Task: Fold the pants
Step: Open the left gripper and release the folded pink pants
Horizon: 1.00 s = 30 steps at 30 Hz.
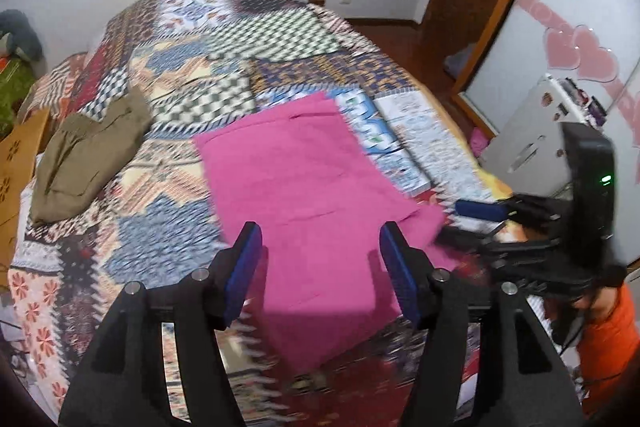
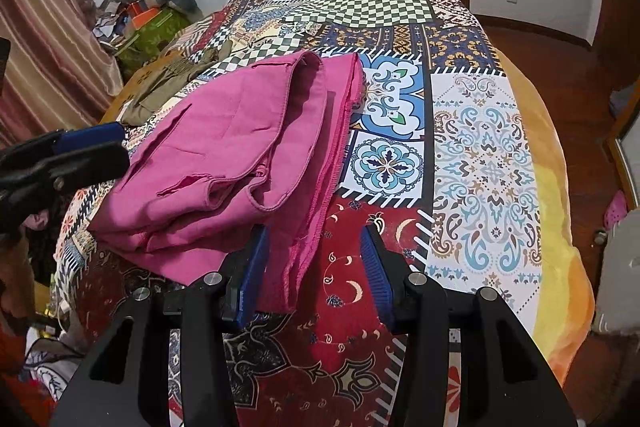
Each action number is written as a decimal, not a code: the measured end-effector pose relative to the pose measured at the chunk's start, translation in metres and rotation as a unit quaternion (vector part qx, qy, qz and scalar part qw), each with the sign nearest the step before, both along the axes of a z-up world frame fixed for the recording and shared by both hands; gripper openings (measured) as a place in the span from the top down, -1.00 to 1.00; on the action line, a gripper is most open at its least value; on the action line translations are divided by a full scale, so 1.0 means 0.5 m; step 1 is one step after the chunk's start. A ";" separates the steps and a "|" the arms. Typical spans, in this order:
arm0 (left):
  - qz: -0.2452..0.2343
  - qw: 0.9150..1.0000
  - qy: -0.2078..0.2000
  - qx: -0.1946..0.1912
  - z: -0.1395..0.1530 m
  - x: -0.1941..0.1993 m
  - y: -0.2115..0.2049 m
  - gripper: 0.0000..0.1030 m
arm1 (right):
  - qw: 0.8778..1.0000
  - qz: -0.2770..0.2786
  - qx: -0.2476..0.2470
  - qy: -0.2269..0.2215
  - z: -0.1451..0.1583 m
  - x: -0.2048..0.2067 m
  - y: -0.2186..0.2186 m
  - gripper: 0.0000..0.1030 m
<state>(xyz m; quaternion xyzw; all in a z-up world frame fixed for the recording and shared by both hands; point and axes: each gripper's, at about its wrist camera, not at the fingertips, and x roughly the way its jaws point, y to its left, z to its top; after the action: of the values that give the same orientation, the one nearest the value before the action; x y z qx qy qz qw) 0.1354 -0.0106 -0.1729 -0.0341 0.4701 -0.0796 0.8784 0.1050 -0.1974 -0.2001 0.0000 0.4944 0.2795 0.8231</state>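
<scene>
In the left wrist view olive trousers [image 1: 86, 155] lie at left on the patchwork bed [image 1: 168, 227], the folded pink pants [image 1: 316, 195] sit centre beneath the released left gripper [image 1: 316, 251], and the right gripper [image 2: 310, 251], jaws apart, seemingly touches nothing.

You are working over a bed [image 2: 472, 131] wearing a patchwork cover. Pink pants [image 1: 304, 179] are lying folded on it just ahead of your left tool, and olive trousers [image 1: 84, 159] are resting well off to their left.
</scene>
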 end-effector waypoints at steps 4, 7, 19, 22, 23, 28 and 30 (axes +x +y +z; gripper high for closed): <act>0.028 0.999 0.026 0.002 -0.038 -0.011 0.057 -0.18 | 1.000 0.004 -0.009 0.000 -0.001 -0.005 0.004 0.16; 0.033 0.998 0.048 -0.017 -0.072 -0.024 0.085 -0.19 | 1.000 0.004 -0.015 0.003 -0.006 -0.012 0.009 0.15; 0.015 0.999 0.036 -0.009 -0.102 -0.035 0.060 -0.25 | 0.999 0.011 -0.043 0.012 -0.021 -0.028 0.039 0.16; -0.012 0.997 0.057 -0.050 -0.108 -0.035 0.053 -0.24 | 0.999 0.012 -0.041 0.014 -0.030 -0.028 0.042 0.16; -0.015 0.997 0.054 -0.044 -0.105 -0.035 0.048 -0.24 | 0.999 0.012 -0.040 0.015 -0.031 -0.026 0.042 0.16; -0.012 1.000 0.023 0.001 -0.063 -0.006 0.053 -0.24 | 0.999 0.014 -0.034 0.016 -0.027 -0.023 0.039 0.15; -0.005 1.000 0.015 0.012 -0.049 0.018 0.068 -0.24 | 0.999 0.012 -0.031 0.016 -0.030 -0.021 0.036 0.07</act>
<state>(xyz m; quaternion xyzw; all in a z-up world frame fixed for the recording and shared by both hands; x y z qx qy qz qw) 0.1442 0.0232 -0.1972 -0.0221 0.4839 -0.0776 0.8714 0.0944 -0.1793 -0.2150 -0.0270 0.5156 0.2740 0.8114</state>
